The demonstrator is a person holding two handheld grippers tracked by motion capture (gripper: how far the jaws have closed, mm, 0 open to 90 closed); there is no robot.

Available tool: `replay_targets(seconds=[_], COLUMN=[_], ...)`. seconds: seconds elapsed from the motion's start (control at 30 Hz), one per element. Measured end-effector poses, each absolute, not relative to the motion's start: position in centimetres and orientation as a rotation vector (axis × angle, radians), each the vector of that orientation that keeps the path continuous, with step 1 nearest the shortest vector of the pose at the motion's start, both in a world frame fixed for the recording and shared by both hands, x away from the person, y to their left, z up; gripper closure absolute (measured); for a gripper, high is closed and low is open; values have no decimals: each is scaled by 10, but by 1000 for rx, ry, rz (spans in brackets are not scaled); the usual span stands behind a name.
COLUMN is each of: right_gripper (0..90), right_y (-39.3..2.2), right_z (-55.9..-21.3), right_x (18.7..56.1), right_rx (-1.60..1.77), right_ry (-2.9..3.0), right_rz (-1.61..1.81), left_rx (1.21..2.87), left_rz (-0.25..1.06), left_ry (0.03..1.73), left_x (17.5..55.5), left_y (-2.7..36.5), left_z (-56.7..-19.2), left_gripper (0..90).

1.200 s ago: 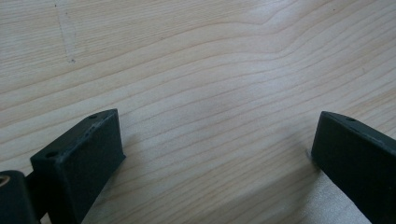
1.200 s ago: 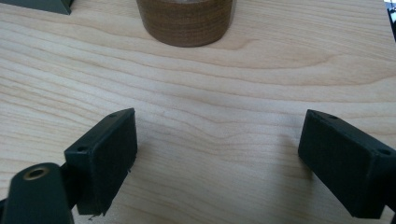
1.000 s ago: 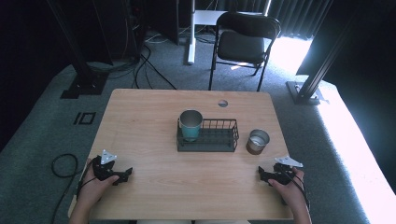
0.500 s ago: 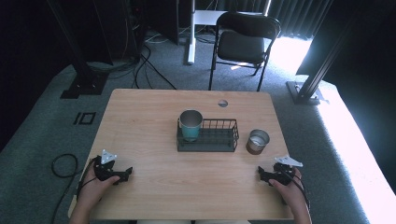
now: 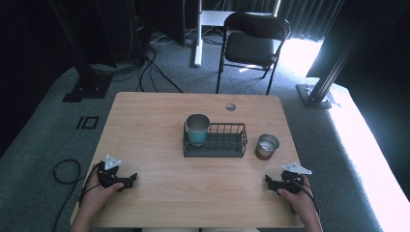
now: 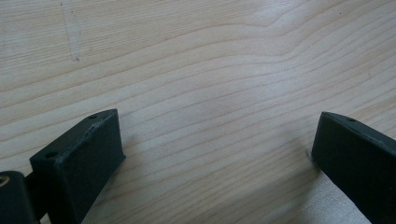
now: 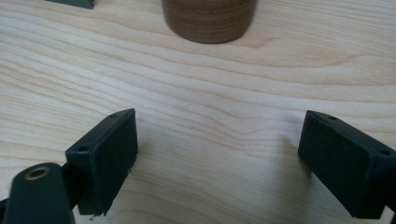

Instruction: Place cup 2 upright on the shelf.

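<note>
At the lower right of the high view, the right gripper (image 5: 269,181) rests on the bench (image 5: 159,121), jaws spread wide with bare wood between them. At the lower left, the left gripper (image 5: 131,179) lies the same way, jaws released, nothing held.

Nearest thing to the right gripper: a small brown cup (image 5: 266,146) with a bright metal rim, standing upright on the bench just right of the wire basket (image 5: 237,145), apart from it by a narrow gap. In the right gripper view its brown base (image 7: 209,18) sits at top centre, straight ahead of the jaws, well short of them.

A teal cup (image 5: 197,129) with a metal rim stands upright in the left end of the basket, at frame centre.

Handling judgement for the brown cup: looks like a rigid, thin-walled metal tumbler, likely light and, from what shows of its inside, probably empty. Stiff enough to take a firm squeeze, not fragile. The smooth round wall may slip or rotate between flat jaws, and a light cup tips readily if nudged off-centre.

Where to hold: across the body, about mid-height, jaws on opposite sides of the wall. The present jaw opening appears wider than the cup. A rim pinch, one jaw inside and one outside, would also serve, though whether anything lies inside cannot be told for certain.
</note>
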State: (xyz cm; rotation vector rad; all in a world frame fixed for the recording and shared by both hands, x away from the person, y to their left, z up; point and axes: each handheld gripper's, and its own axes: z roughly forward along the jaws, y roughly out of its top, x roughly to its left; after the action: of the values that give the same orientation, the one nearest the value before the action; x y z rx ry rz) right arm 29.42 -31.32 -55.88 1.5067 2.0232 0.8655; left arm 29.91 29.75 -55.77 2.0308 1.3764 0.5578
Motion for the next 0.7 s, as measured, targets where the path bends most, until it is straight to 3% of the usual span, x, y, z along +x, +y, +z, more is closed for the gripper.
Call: replay_targets(seconds=[0.7], right_gripper=[116], right_y=[-306], right_z=[-547], right_x=[316], right_rx=[1469], right_ry=[1953], right_rz=[957], left_rx=[2031], left_rz=[558], left_ry=[1376], left_x=[299], left_y=[297], left_z=[-558], left_gripper=[26])
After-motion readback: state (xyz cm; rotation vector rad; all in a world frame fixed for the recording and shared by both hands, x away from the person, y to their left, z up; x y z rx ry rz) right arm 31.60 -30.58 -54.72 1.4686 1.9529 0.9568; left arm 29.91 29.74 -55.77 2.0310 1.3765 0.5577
